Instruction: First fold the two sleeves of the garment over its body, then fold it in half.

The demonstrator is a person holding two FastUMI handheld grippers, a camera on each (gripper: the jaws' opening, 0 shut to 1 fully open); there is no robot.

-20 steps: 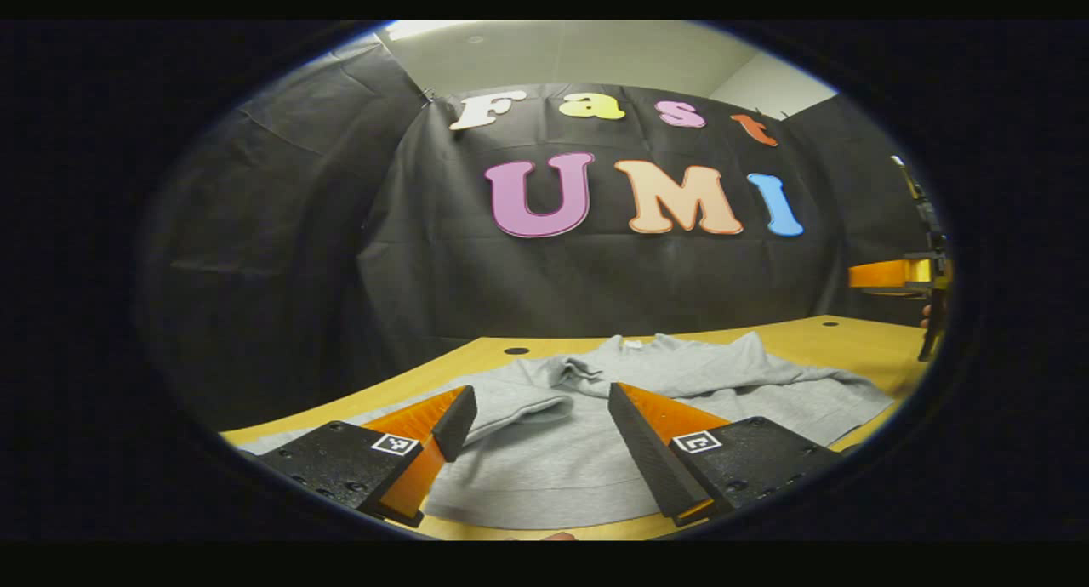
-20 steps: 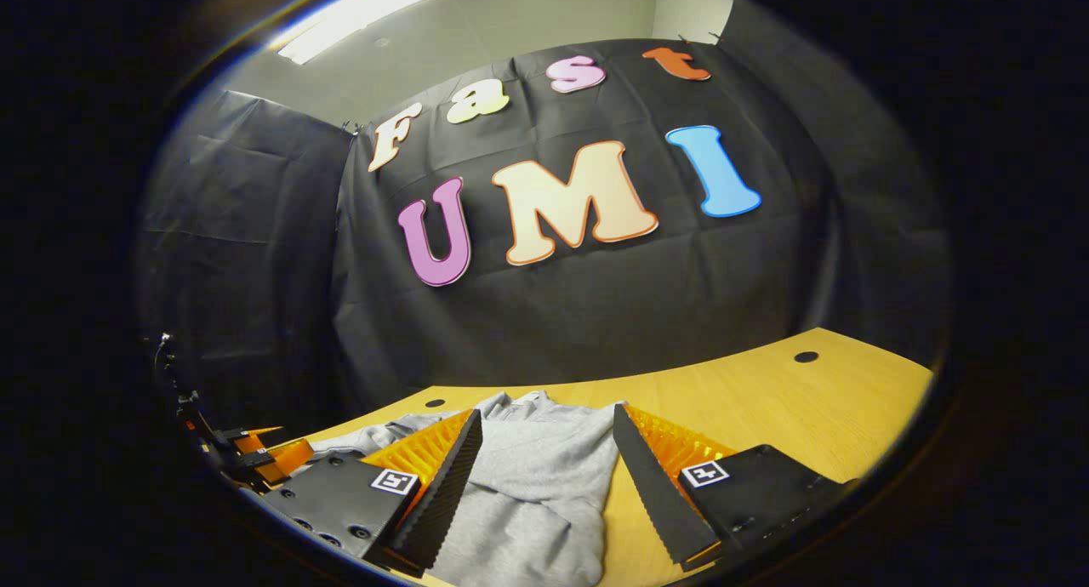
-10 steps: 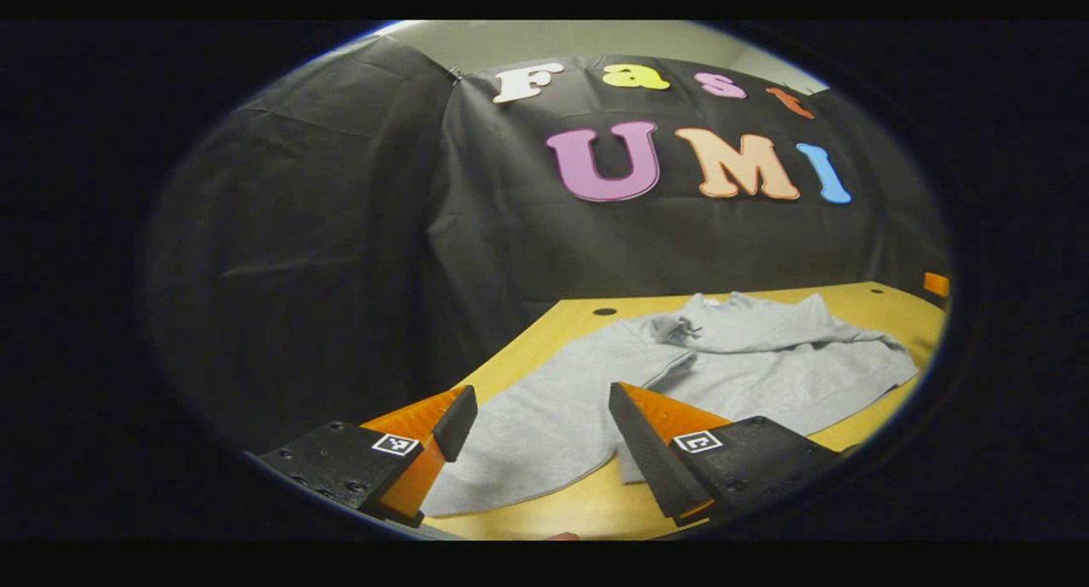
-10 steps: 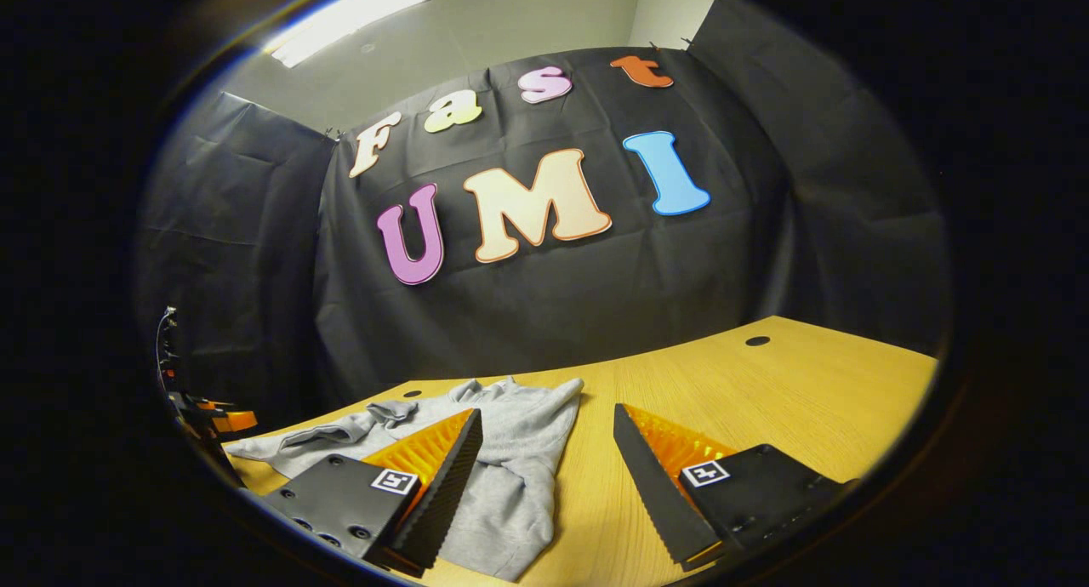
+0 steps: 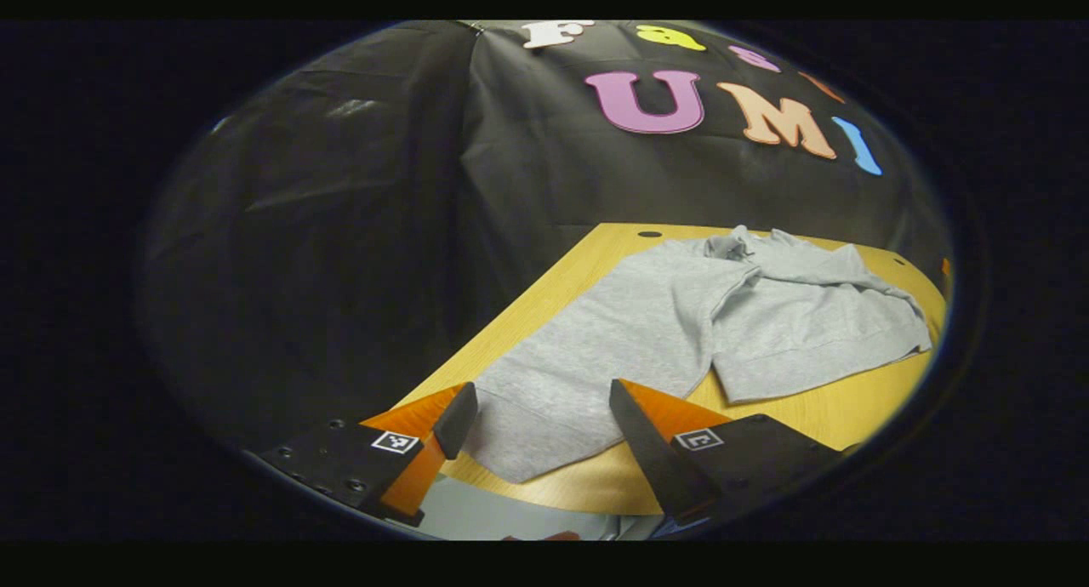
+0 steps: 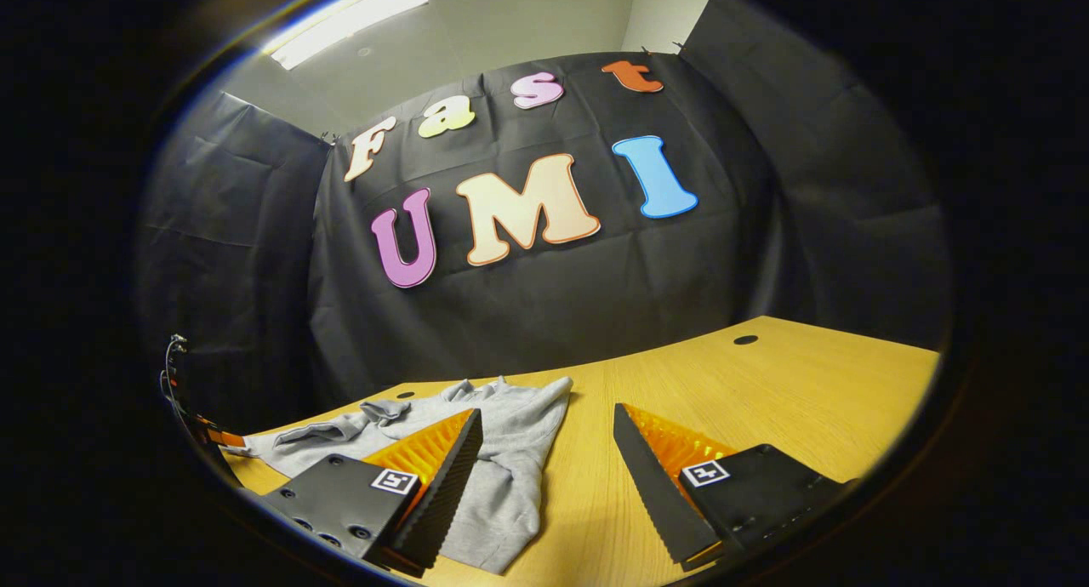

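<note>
Both grippers have their fingers spread wide with nothing held between them. On the left gripper view, the left gripper (image 5: 540, 438) hangs over the near edge of the wooden table (image 5: 791, 413), its fingers framing the hem corner of a grey sweatshirt (image 5: 647, 332) that lies flat on the tabletop, one sleeve folded across its body. On the right gripper view, the right gripper (image 6: 544, 476) sits above bare table just beside the sweatshirt's edge, touching no cloth.
</note>
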